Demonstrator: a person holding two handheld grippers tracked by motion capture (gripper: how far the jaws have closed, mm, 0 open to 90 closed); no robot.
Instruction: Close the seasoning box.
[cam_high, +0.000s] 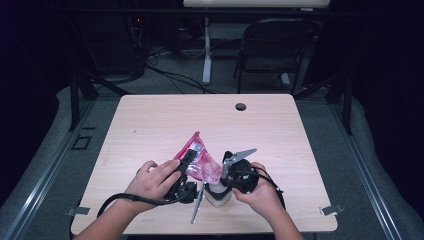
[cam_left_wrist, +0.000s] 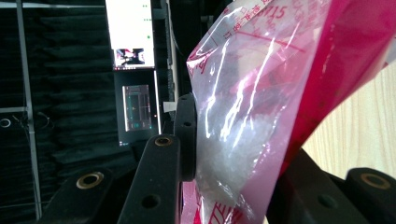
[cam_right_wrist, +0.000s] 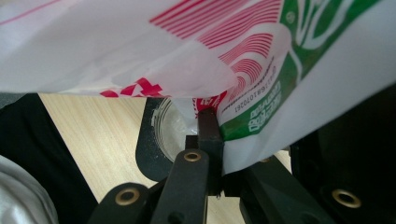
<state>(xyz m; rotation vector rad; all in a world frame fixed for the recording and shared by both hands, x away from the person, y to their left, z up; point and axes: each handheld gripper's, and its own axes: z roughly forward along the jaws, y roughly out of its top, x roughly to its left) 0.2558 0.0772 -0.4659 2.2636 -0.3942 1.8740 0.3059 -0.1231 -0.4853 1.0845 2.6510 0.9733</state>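
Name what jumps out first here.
The pink-and-clear plastic bag, held up over the near middle of the light wooden table, with something white inside. The left gripper and right gripper each clamp an edge of it from either side. Below it a small clear jar stands on the table, with a metal spoon lying just to its left.
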